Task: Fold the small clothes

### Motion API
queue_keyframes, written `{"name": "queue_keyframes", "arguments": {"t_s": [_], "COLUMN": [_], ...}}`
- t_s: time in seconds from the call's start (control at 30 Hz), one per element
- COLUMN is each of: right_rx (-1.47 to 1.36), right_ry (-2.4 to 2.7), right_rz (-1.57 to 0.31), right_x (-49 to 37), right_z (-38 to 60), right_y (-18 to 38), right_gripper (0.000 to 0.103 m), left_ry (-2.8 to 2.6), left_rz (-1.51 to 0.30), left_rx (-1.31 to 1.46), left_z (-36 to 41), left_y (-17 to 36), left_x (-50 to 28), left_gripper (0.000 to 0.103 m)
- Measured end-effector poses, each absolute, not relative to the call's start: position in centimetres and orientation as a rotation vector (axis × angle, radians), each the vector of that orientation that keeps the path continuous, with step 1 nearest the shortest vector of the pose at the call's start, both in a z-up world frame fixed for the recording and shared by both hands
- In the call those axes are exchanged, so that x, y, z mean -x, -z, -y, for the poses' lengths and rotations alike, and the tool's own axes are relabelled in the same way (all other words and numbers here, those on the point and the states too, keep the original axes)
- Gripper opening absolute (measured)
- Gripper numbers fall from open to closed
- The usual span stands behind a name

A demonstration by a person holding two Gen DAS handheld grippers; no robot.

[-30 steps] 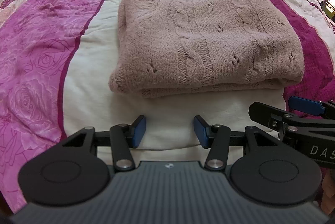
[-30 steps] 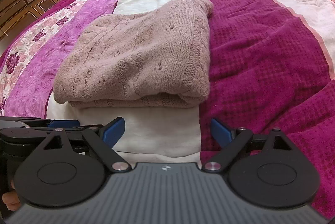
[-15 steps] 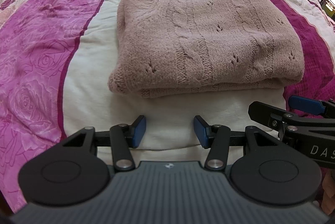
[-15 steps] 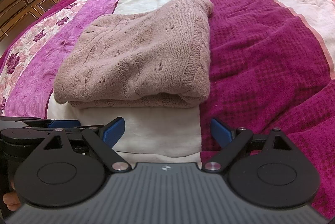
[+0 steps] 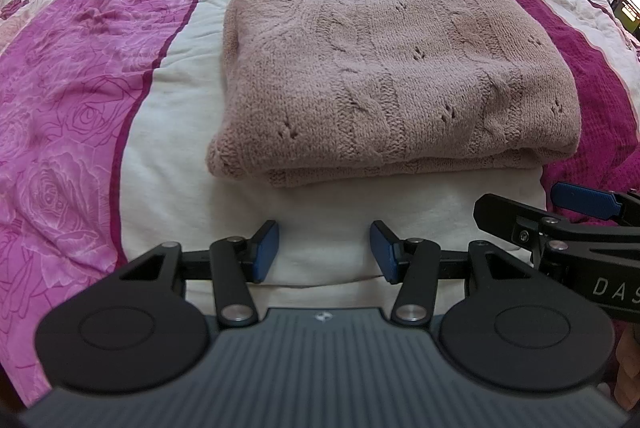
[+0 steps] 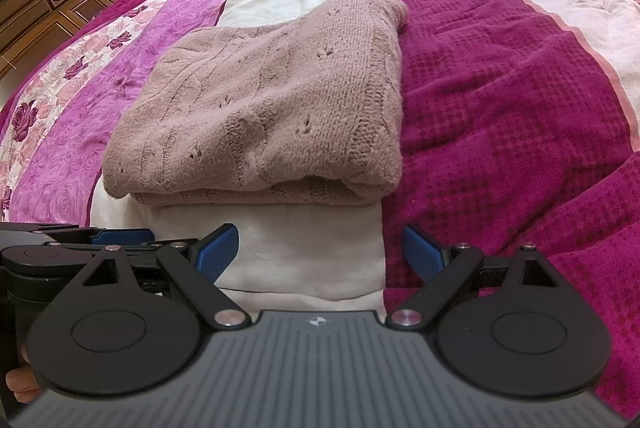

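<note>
Item: 1 sweater (image 5: 384, 76), dusty-pink cable knit, folded into a flat, layered rectangle. We find it straight ahead of both grippers, apart from the fingertips, lying on the bedspread (image 5: 80, 100) over its cream stripe. Left gripper (image 5: 324, 248): jaws apart, empty, low over the cream stripe. Right gripper (image 6: 320, 252): jaws wide apart, empty, just beside the left one, whose fingers show at the edge of its view. Step, as we judge it: folding looks complete, with both tools clear of the cloth. Next move would call only for a tidy-up press or a 2-handed lift from the near fold. Orientation: long axis runs across us, left to right; the stacked fold edge faces the grippers.
</note>
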State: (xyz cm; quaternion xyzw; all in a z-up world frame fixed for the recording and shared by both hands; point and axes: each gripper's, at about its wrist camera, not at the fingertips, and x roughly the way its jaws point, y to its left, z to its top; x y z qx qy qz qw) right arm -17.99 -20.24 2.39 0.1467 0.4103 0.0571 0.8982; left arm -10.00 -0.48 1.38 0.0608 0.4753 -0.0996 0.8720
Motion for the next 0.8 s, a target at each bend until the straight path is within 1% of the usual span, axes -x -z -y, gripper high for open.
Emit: {"name": "queue_keyframes", "arguments": {"t_s": [0.8], "right_rx": [-0.307], "right_ry": [-0.113], "right_rz": [-0.846], "right_x": [18.10], "right_z": [20.03], "right_y": [-2.53], "right_gripper": [0.093], "left_ry": [0.214], "left_rz": [-0.994], "left_rx": [-0.125], "left_z": [0.46], "left_y": [-1.41], "left_x": [10.15], "left_gripper": [0.053]}}
